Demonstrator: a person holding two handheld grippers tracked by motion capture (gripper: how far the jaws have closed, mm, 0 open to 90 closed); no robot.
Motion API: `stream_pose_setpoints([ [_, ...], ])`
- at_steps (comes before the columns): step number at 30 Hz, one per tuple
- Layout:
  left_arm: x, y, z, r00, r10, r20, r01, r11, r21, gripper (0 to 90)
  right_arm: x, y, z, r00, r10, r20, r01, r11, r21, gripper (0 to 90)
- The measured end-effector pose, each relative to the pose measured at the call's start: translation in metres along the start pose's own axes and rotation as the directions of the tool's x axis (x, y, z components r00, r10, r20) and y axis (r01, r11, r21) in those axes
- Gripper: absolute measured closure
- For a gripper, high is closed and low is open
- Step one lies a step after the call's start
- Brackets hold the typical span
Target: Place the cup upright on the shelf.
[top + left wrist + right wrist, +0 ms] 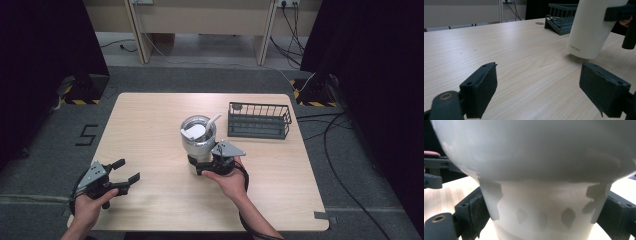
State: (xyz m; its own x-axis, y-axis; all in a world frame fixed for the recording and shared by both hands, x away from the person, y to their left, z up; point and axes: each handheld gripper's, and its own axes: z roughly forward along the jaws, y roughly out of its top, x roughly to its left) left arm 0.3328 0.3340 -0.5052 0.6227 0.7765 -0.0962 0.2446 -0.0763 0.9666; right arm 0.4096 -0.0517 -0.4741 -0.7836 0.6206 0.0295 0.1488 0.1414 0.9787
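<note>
A white tumbler [198,142] with a lid and a straw [214,119] stands near the middle of the wooden table [150,125]. My right gripper [198,164] is at its narrow base, one jaw on each side, shut on it. In the right gripper view the tumbler [536,157] looms close, with both pads [480,211] pressed on its lower part. From the left gripper view the tumbler [590,27] looks tilted. My left gripper [127,170] is held open low over the front left of the table, nothing between its fingers [482,91].
A dark grey wire rack [259,121] stands at the back right of the table, behind the tumbler; the rack [561,15] is also in the left gripper view. Bare tabletop lies between the two grippers. Cables run on the floor to the right.
</note>
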Motion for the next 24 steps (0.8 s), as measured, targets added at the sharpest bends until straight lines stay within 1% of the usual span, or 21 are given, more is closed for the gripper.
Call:
stream_pose_setpoints([
  [2, 0.0, 0.0, 0.0, 1.0, 0.0, 0.0, 0.0, 1.0, -0.001, 14.4, -0.004, 0.002, -0.002, 0.9999, 0.001, 0.012, -0.001, 1.0, -0.003, 11.2],
  [3, 0.0, 0.0, 0.0, 1.0, -0.001, 0.0, 0.001, 1.0, 0.0, 14.5, -0.008, 0.004, -0.004, 0.9995, -0.009, 0.029, 0.01, 1.0, -0.01, 11.2],
  [4, 0.0, 0.0, 0.0, 1.0, -0.001, 0.0, 0.001, 1.0, -0.001, 14.5, -0.008, 0.004, -0.004, 0.9995, -0.009, 0.029, 0.01, 1.0, -0.01, 11.2],
  [5, 0.0, 0.0, 0.0, 1.0, -0.001, 0.0, 0.001, 1.0, -0.001, 14.4, -0.011, 0.006, -0.007, 0.9991, 0.008, 0.041, -0.008, 1.0, -0.01, 11.2],
  [6, 0.0, 0.0, 0.0, 1.0, -0.002, 0.0, 0.002, 1.0, 0.0, 14.4, -0.011, 0.006, -0.007, 0.9991, 0.008, 0.041, -0.008, 1.0, -0.01, 11.2],
  [7, 0.0, 0.0, 0.0, 1.0, -0.002, -0.001, 0.002, 1.0, -0.001, 14.4, -0.014, 0.007, -0.009, 0.9986, 0.013, 0.051, -0.012, 1.0, -0.013, 11.2],
  [8, 0.0, 0.0, 0.0, 1.0, -0.002, -0.001, 0.002, 1.0, -0.001, 14.4, -0.014, 0.007, -0.009, 0.9986, 0.013, 0.051, -0.012, 1.0, -0.013, 11.2],
  [9, 0.0, 0.0, 0.0, 1.0, -0.003, -0.001, 0.003, 1.0, -0.001, 14.5, -0.018, 0.008, -0.012, 0.9978, 0.015, 0.064, -0.014, 1.0, -0.014, 11.2],
  [11, 0.0, 0.0, 0.0, 1.0, -0.003, -0.001, 0.003, 1.0, -0.001, 14.5, -0.018, 0.009, -0.013, 0.9975, 0.017, 0.068, -0.016, 1.0, -0.013, 11.3],
  [14, 0.0, 0.0, 0.0, 1.0, -0.003, -0.001, 0.003, 1.0, -0.001, 14.4, -0.024, 0.01, -0.017, 0.9959, 0.012, 0.089, -0.012, 1.0, -0.01, 11.3],
  [18, 0.0, 0.0, 0.0, 1.0, -0.005, -0.001, 0.005, 1.0, 0.0, 14.4, -0.029, 0.012, -0.02, 0.9945, 0.019, 0.103, -0.018, 1.0, -0.011, 11.3],
  [21, 0.0, 0.0, 0.0, 1.0, -0.009, -0.003, 0.009, 1.0, 0.001, 14.4, -0.034, 0.015, -0.025, 0.9914, 0.026, 0.129, -0.024, 1.0, -0.015, 11.3],
  [23, 0.0, 0.0, 0.0, 0.9999, -0.01, -0.002, 0.01, 0.9999, 0.0, 14.4, -0.036, 0.016, -0.026, 0.9906, 0.025, 0.134, -0.023, 1.0, -0.017, 11.4],
  [24, 0.0, 0.0, 0.0, 0.9999, -0.011, 0.0, 0.011, 0.9999, -0.001, 14.5, -0.039, 0.018, -0.029, 0.9884, 0.03, 0.149, -0.028, 0.999, -0.018, 11.4],
])
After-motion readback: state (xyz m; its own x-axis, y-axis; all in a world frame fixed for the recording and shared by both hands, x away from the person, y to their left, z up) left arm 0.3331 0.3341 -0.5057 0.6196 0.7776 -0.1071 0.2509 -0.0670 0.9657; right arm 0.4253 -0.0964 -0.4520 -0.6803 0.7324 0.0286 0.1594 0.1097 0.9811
